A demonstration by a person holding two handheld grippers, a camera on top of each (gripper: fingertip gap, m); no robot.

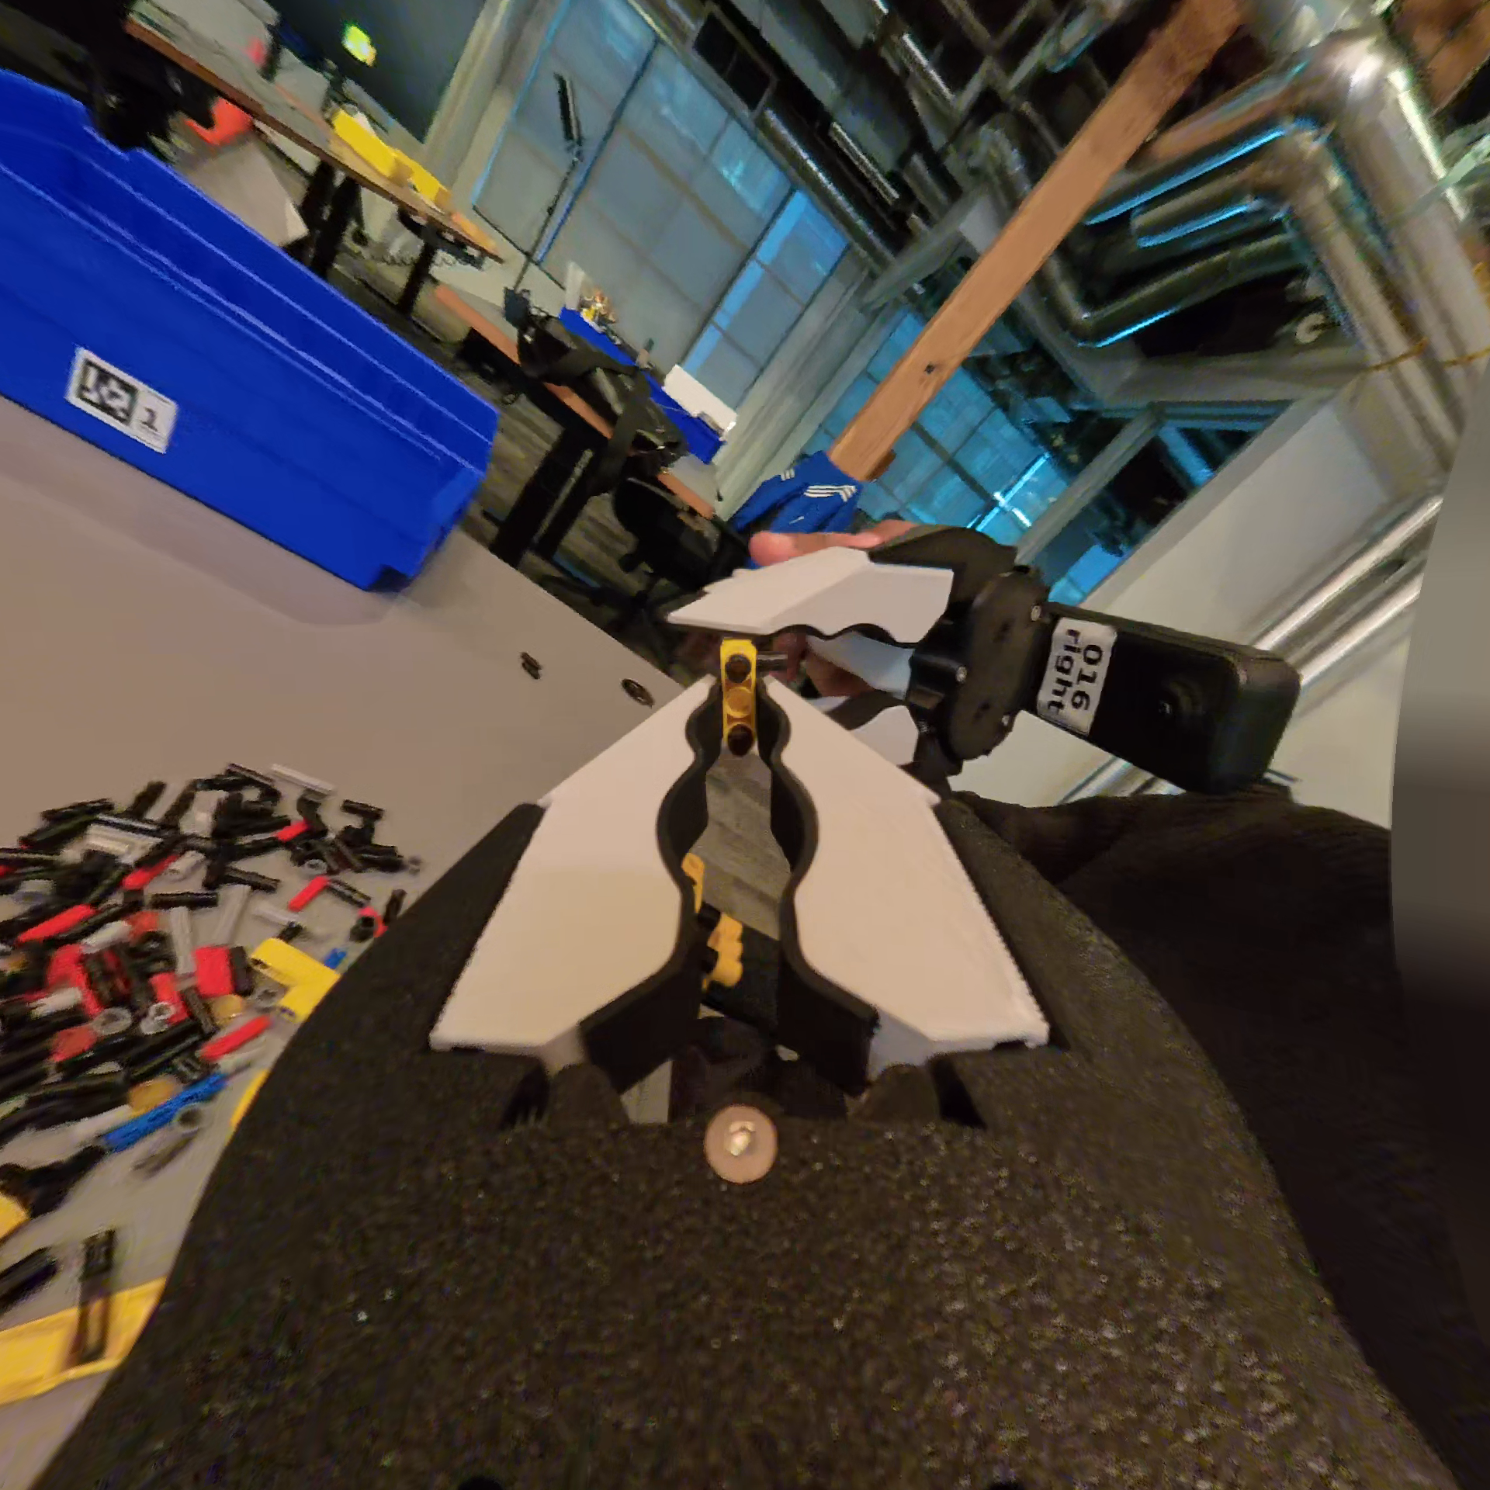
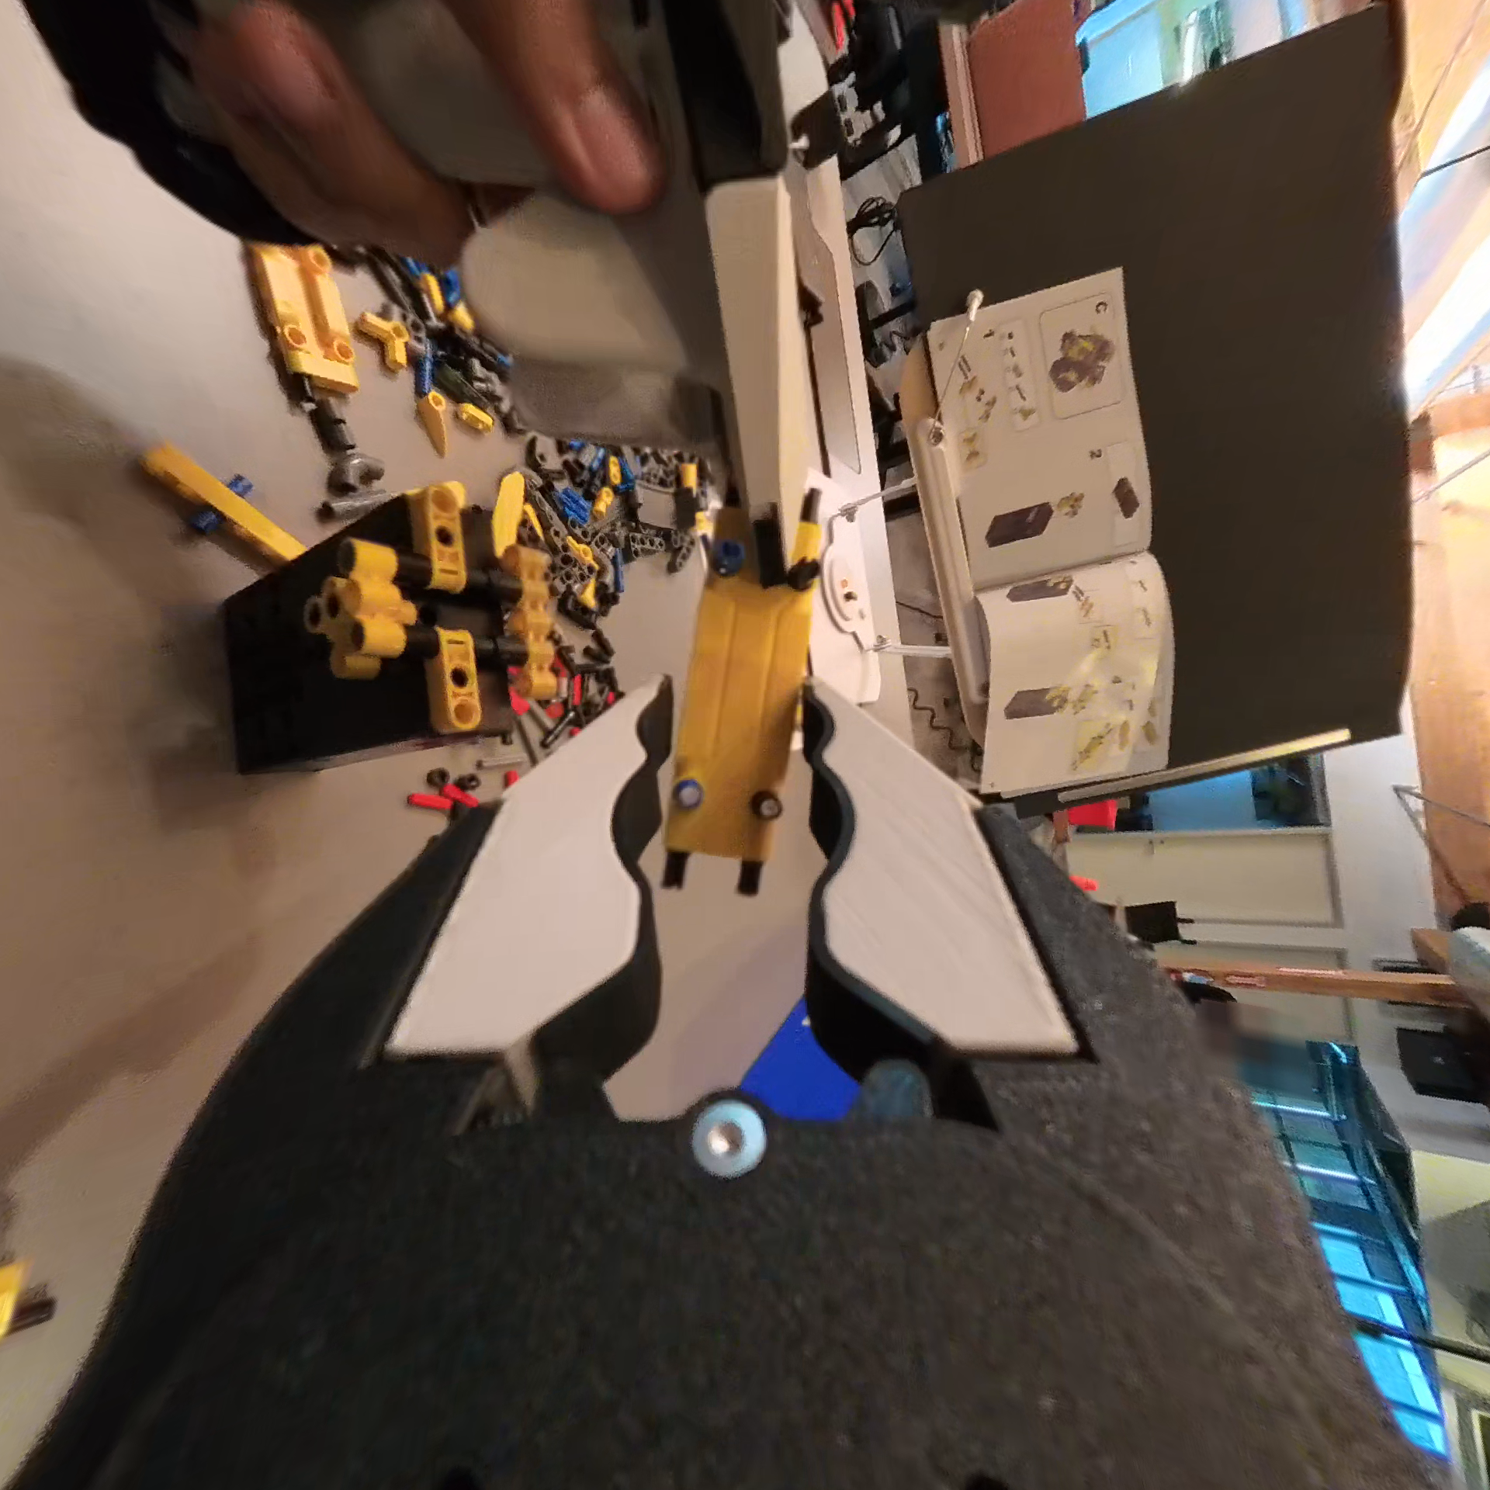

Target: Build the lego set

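Observation:
My left gripper (image 1: 738, 709) is shut at its tips on a small yellow beam (image 1: 738, 697) with black pins, held up off the grey table (image 1: 242, 629). My right gripper (image 2: 738, 693) is shut on a long yellow panel (image 2: 738, 726) with blue and black pins. In the right wrist view, the left gripper (image 2: 766, 516) comes in from above and meets the panel's far end, where the yellow beam (image 2: 809, 524) sits. In the left wrist view, the right gripper (image 1: 758, 633) is just beyond my tips, held by a hand (image 1: 806, 542).
A pile of loose black, red, yellow and blue pieces (image 1: 161, 927) lies on the table at left, with blue bins (image 1: 242, 339) behind. A black block carrying a yellow assembly (image 2: 403, 629), more loose pieces (image 2: 580, 516) and an open booklet on a stand (image 2: 1048, 524) are in the right wrist view. Left and right tips are no more than a few centimetres apart.

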